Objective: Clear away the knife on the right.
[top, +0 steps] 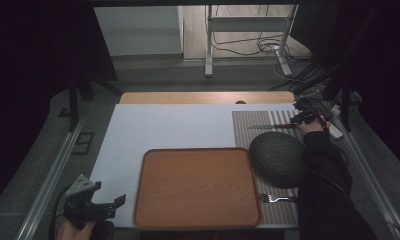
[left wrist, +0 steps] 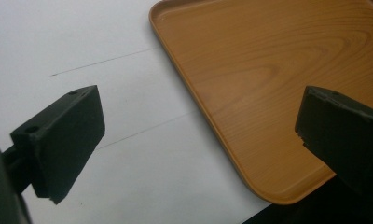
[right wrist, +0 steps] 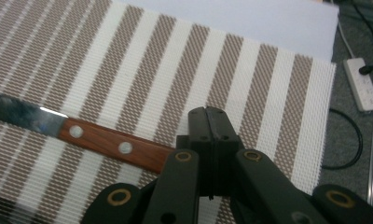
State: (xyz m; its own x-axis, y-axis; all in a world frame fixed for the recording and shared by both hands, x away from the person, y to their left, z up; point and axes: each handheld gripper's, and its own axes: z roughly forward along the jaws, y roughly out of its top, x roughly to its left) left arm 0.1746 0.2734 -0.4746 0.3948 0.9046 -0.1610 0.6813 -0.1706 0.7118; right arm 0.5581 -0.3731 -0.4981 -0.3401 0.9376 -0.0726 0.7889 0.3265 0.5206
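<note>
- The right gripper (right wrist: pixel 211 122) is clenched on the end of the wooden-handled steel knife (right wrist: pixel 82 135), which lies flat on the brown-and-white striped woven placemat (right wrist: pixel 250 65) at the far right of the table, beyond the dark grey round bowl (top: pixel 278 159).
- The grip sits at the very tip of the riveted handle, so the long blade could sag or swing once lifted, and the knife might twist out of the jaws.
- A drooping blade could also catch the placemat's weave and drag it, disturbing the bowl or the metal fork (top: pixel 275 199) near the front edge.
- The left gripper (left wrist: pixel 198 140) hangs released above the white table cover (left wrist: pixel 82 46), by the corner of the empty orange-brown wooden tray (left wrist: pixel 278 70), too far off to steady anything.
</note>
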